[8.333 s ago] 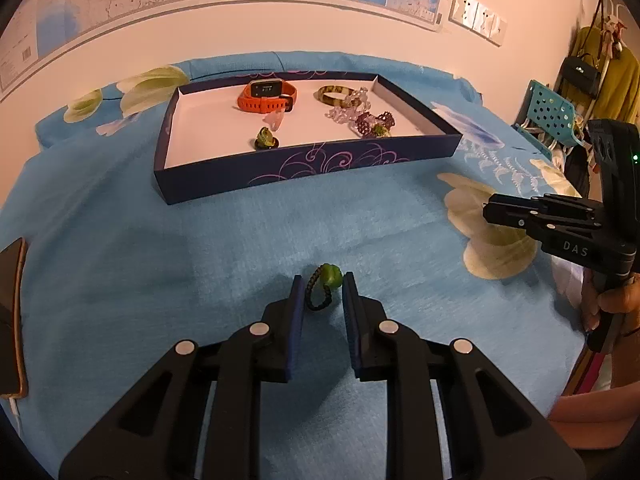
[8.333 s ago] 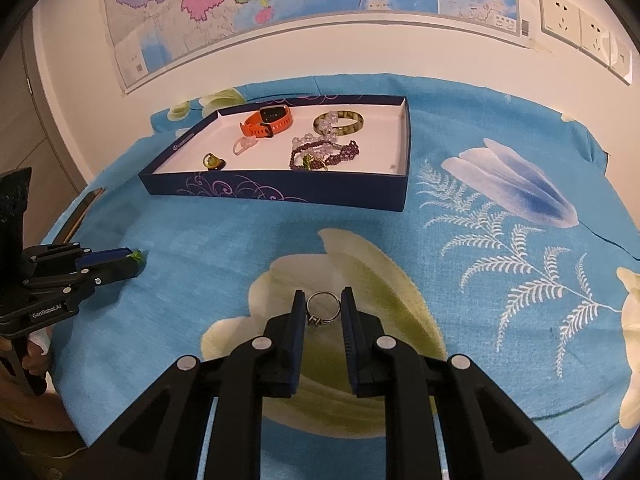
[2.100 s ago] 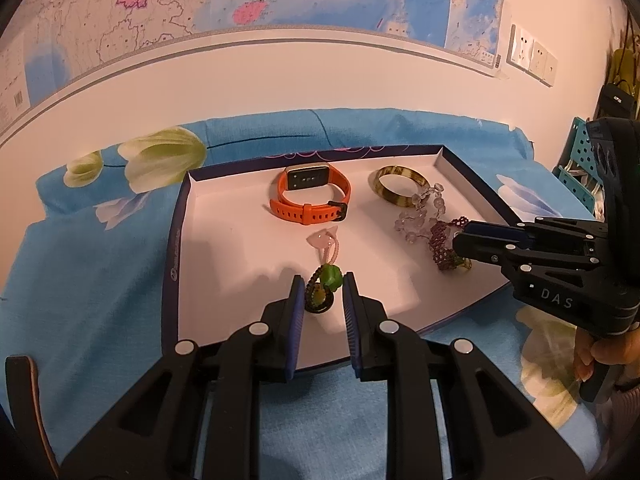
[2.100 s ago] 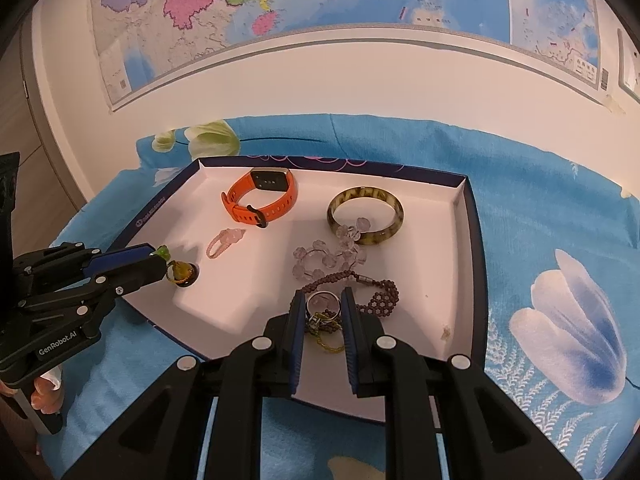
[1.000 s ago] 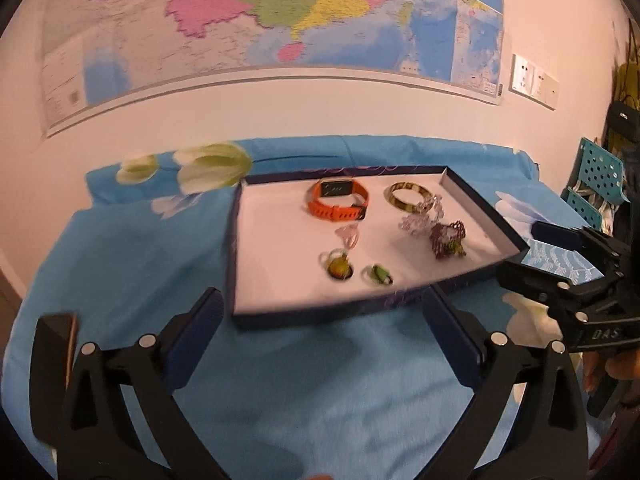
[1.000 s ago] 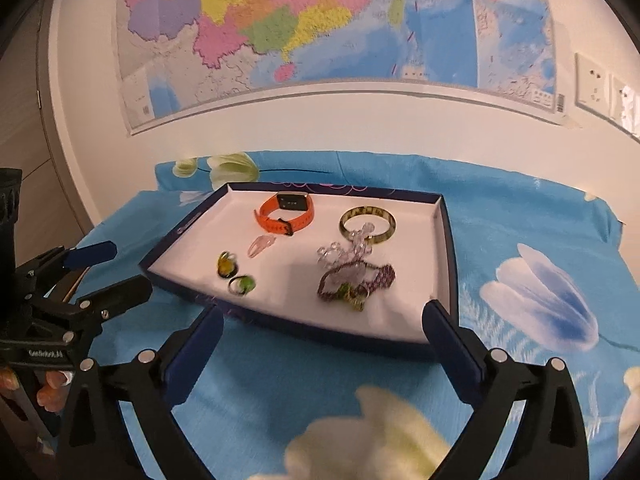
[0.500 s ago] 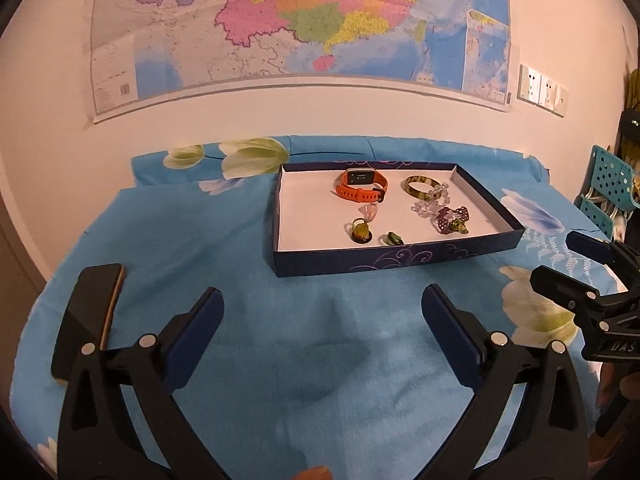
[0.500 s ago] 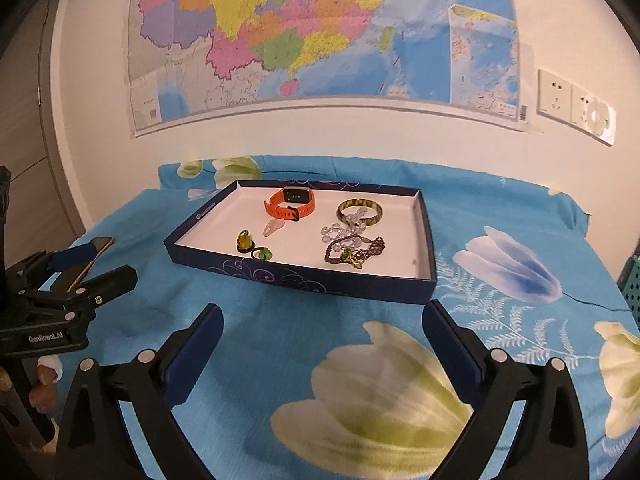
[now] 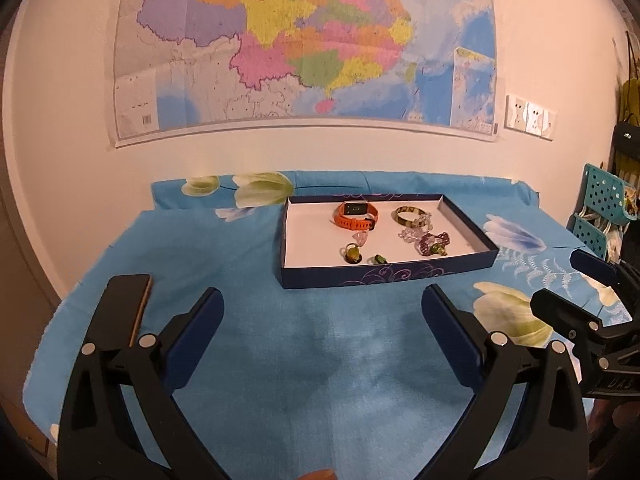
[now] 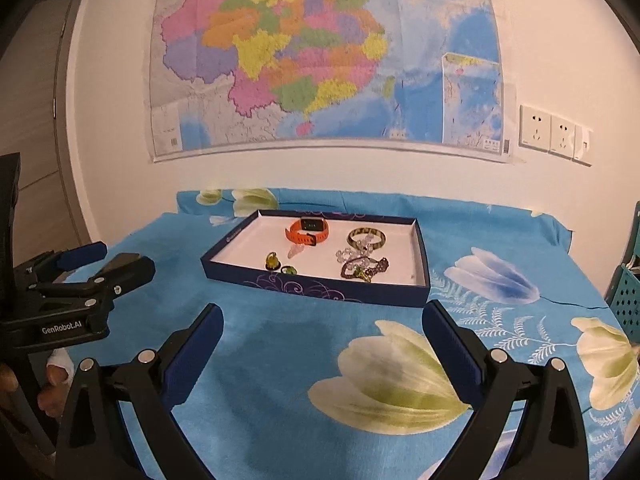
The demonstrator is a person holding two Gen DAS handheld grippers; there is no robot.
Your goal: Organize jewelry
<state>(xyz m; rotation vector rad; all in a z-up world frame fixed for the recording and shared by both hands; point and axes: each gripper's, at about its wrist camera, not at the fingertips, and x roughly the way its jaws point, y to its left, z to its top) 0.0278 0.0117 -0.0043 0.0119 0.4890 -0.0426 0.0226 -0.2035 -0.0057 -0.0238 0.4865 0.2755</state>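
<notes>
A dark blue tray (image 9: 384,276) (image 10: 320,287) stands on the blue flowered cloth near the wall. In it lie an orange watch (image 9: 356,216) (image 10: 307,232), a green bangle (image 9: 409,215) (image 10: 366,237), a heap of beaded bracelets (image 9: 430,242) (image 10: 364,266), a pink pendant (image 9: 360,239) and two green rings (image 9: 352,255) (image 9: 378,259) (image 10: 272,261) (image 10: 289,270). My left gripper (image 9: 322,320) is wide open and empty, well back from the tray. My right gripper (image 10: 322,324) is wide open and empty too, also back from the tray.
A dark phone (image 9: 126,300) lies on the cloth at the left. The cloth (image 10: 320,380) covers a table against a wall with a map (image 10: 320,60). A teal chair (image 9: 600,208) and hanging bags stand at the right. Wall sockets (image 10: 552,134) are right of the map.
Both grippers let go of their rings in the tray, opened wide and drew back and up from it. The two green rings and the silver ring now lie in the tray.
</notes>
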